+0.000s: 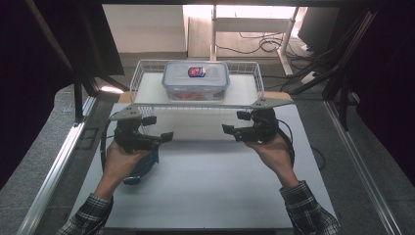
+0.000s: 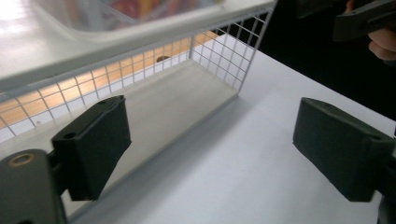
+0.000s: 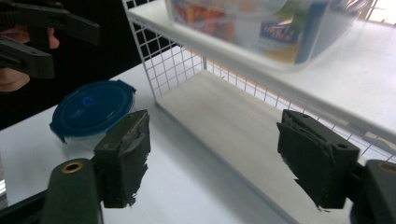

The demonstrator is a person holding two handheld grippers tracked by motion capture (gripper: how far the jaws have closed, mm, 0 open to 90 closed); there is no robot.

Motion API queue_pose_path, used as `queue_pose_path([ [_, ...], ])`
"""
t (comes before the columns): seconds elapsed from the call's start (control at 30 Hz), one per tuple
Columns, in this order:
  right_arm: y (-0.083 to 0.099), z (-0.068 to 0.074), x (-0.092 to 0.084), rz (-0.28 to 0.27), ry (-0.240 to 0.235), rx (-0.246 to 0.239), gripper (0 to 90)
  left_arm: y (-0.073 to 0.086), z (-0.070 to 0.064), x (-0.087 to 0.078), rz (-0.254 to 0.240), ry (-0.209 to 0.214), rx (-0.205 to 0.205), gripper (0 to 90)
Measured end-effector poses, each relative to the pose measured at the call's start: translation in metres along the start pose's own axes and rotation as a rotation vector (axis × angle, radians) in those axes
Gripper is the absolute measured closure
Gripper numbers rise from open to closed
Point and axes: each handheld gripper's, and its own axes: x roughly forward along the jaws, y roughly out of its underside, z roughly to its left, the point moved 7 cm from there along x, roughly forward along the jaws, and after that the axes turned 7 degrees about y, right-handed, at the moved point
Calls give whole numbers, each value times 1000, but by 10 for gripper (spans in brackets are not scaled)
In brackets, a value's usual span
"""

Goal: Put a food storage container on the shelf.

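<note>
Rectangular food box (image 1: 195, 81) sits up on the top shelf of the white wire rack (image 1: 142, 73) at the far side of the table (image 1: 210, 191), and in the high view both hands are low in front of that rack, the left gripper (image 1: 156, 128) and the right gripper (image 1: 236, 122) facing each other across the white surface, jaws spread and nothing between them. A red and blue label (image 1: 197, 72) rides on the clear lid, too small to read. Behind the left hand, a round blue-lidded tub (image 1: 144, 166) peeks out. Over to the left gripper view: its pads (image 2: 93, 144) stand wide apart over bare table, the rack's lower shelf (image 2: 177, 93) ahead and the box's clear bottom edge (image 2: 140, 9) just overhead. Now the right gripper view: jaws open here too, with the worn pads (image 3: 126, 154) well apart, and the round tub (image 3: 91, 112) on the table beside the rack's corner. The box (image 3: 261, 28) shows colourful contents and a blue packet (image 3: 280, 32) with script I cannot make out. My read: it is a stiff, smooth plastic box, fairly full, so weighty and a bit slippery. Best taken by both short ends at once, under the lid rim, and kept level.
</note>
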Motion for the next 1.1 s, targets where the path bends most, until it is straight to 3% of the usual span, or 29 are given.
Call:
queue_pose_path([
  [0.27,27,13,-4,-4,-10,-6,125,33,-21,-1,9,18,11,65],
  [0.43,43,23,-7,0,0,-23,71,58,-32,1,42,5,32,55],
  [0.73,67,34,-13,15,1,-48,44,94,-46,11,81,18,47,36],
  [1.0,91,42,-12,25,-16,-26,38,112,-60,13,43,19,65,34],
  [1.1,99,45,-12,20,-14,-23,40,119,-66,16,42,-4,101,35],
])
